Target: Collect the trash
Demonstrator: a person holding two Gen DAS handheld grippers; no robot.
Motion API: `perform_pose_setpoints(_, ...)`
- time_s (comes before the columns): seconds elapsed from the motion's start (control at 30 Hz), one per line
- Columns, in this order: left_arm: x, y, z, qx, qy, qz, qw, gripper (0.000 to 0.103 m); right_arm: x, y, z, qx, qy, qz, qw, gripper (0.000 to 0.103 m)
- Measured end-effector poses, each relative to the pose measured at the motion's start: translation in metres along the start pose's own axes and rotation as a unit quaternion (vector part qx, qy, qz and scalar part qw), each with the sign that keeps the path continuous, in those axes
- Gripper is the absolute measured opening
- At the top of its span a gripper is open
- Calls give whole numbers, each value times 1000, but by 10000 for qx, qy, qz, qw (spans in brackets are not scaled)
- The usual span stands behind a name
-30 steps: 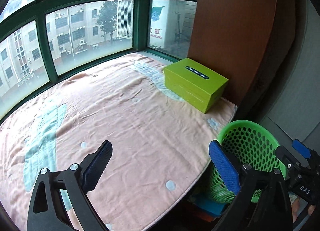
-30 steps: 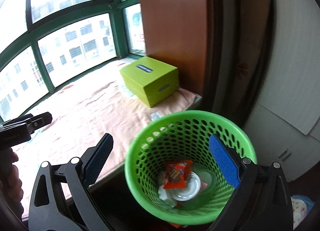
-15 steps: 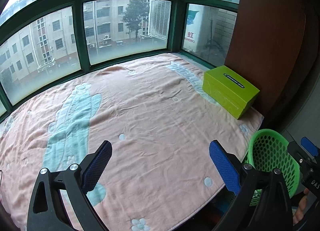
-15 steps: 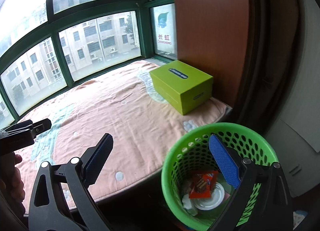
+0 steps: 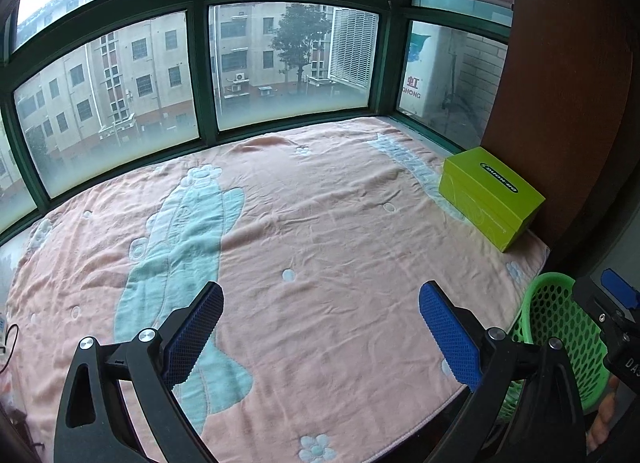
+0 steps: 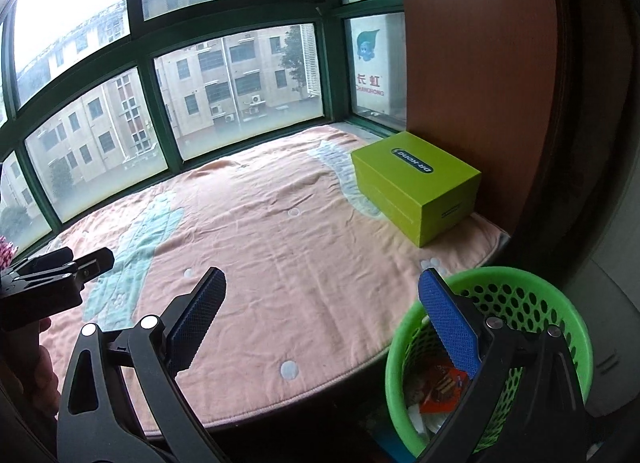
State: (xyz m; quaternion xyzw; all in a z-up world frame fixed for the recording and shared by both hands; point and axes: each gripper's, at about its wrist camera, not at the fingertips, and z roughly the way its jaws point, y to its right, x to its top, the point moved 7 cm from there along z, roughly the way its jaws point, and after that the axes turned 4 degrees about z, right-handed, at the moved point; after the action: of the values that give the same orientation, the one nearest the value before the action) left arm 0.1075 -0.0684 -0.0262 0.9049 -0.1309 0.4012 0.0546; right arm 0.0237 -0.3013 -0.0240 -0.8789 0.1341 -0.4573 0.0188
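Note:
A green perforated trash basket stands on the floor beside the blanket-covered platform, at the lower right of the right wrist view. An orange wrapper and some white trash lie inside it. The basket also shows at the right edge of the left wrist view. My left gripper is open and empty above the pink blanket. My right gripper is open and empty, its right finger over the basket's near rim. The left gripper also shows at the left edge of the right wrist view.
A lime green box sits on the blanket's far right by a brown wooden panel; it also shows in the right wrist view. Green-framed windows ring the platform's far side. A grey wall stands right of the basket.
Both grippers have swung left and pulled back from the basket; it has slid to the right and lower edge of both views. More of the blanket is in view. Both stay open.

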Motion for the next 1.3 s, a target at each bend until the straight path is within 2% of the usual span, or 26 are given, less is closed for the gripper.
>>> perform_pose_setpoints(0.47,-13,-32,-5,282,-46,-221,9993,96,-4,-25,7,175,-89,-138,9997,96)
perform_pose_setpoints(1.3,-18,-51,-11,511,-48,-346,9981,96,-6,-44,16,367,-180,-267,9988,97)
